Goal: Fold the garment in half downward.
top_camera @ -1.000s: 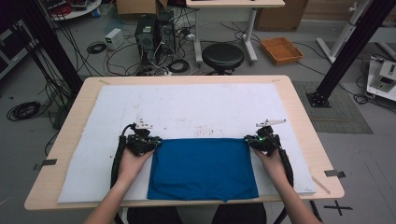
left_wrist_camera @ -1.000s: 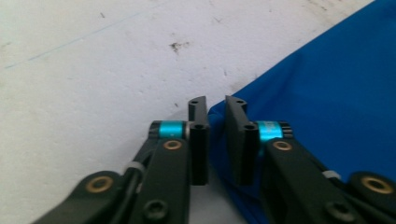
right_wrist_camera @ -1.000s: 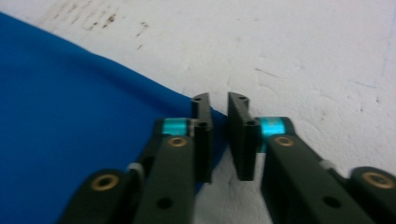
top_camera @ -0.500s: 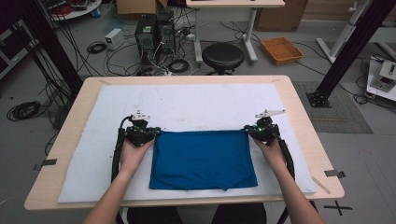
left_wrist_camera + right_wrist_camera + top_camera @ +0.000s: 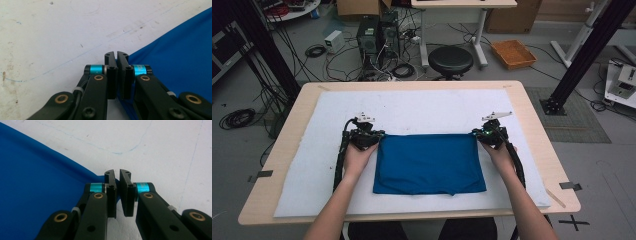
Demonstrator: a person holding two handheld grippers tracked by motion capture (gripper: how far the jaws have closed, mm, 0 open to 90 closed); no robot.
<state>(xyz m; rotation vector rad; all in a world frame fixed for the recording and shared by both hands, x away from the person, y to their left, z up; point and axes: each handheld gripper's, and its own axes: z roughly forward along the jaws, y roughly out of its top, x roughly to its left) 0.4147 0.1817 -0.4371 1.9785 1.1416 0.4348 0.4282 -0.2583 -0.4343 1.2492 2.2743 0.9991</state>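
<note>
High view: tools (image 5: 371, 136) (image 5: 482, 134) pinch cloth (image 5: 428, 162) (blue).

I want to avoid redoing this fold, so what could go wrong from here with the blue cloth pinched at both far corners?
1. The left gripper and right gripper each pinch only the corner tip of the folded blue cloth; a pull might slip it free.
2. Uneven pulling could skew the cloth on the white felt mat.
3. The cloth's near edge looks slightly uneven, so the layers may shift apart.
</note>
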